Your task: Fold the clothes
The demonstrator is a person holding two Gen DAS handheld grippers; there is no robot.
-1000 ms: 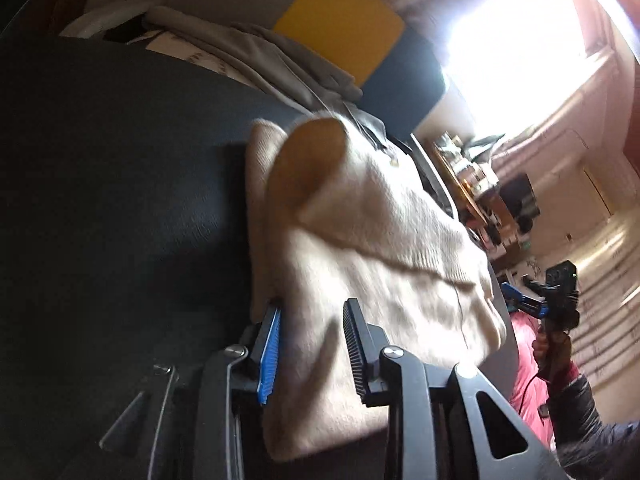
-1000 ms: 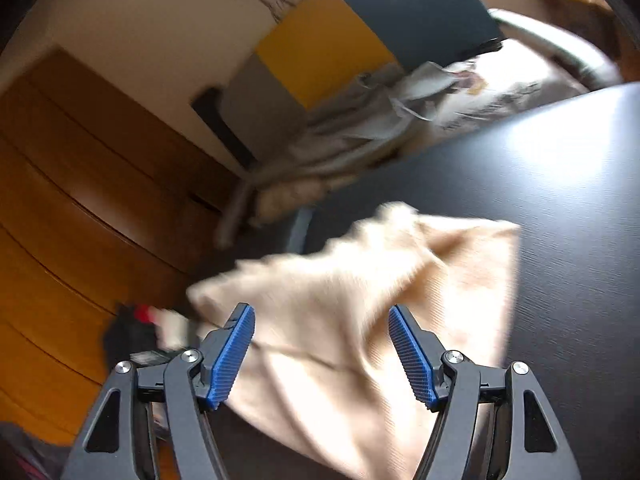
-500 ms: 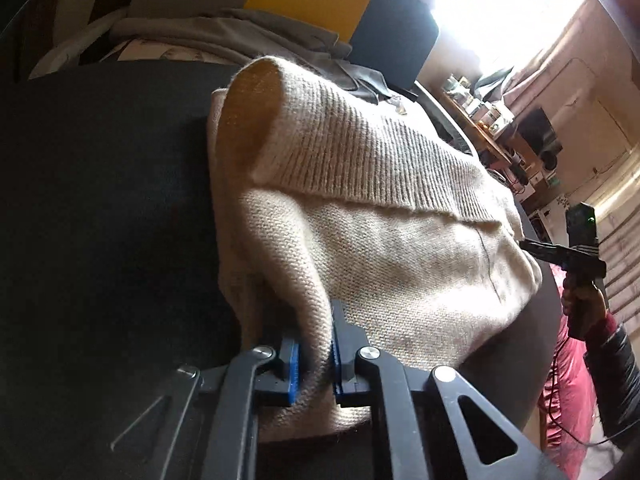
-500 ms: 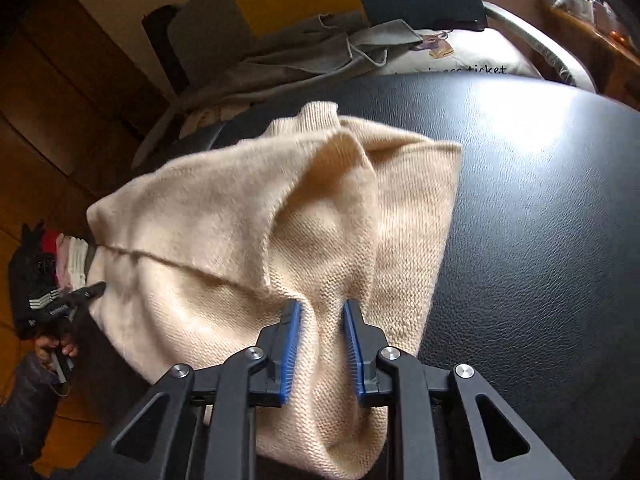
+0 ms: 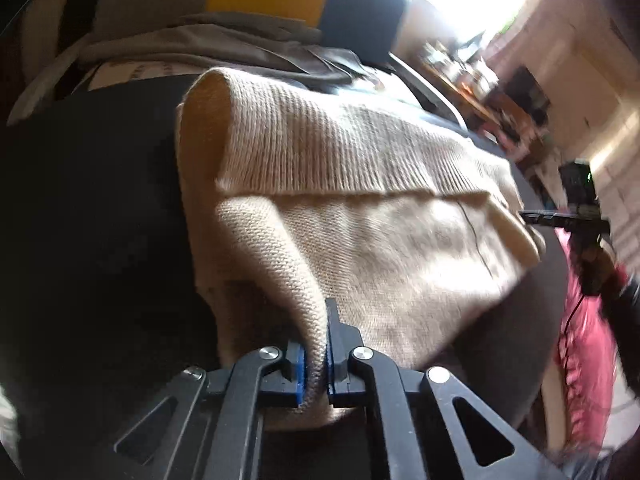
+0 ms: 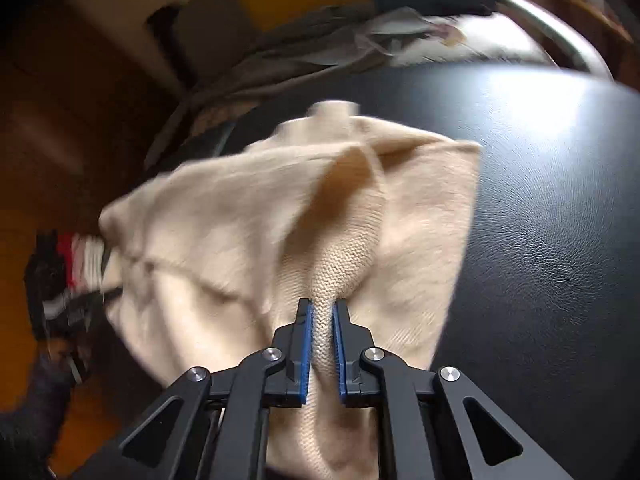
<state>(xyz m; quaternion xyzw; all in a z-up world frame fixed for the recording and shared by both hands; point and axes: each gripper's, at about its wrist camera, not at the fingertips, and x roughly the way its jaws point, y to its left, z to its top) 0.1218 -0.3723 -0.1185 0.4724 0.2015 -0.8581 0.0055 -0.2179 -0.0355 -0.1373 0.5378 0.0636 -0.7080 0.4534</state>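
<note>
Jaws of the left gripper (image 5: 316,364) and right gripper (image 6: 322,350) have just closed, each pinching a near fold of the cream sweater (image 5: 360,240), ready to carry that edge over. It lies on the black table (image 6: 560,240).

From my station, the sweater (image 5: 360,216) hid most of itself: its folded underside lay out of sight against the black table (image 5: 100,220), and its near hem ran behind the left gripper (image 5: 316,360). In the right wrist view its far edge was smeared by motion blur. The right gripper (image 6: 322,344) covered the knit behind its 2 fingers. My left hand (image 6: 56,320) was blurred and partly cut off. The shelf clutter (image 5: 480,80) was too blurred to identify.
</note>
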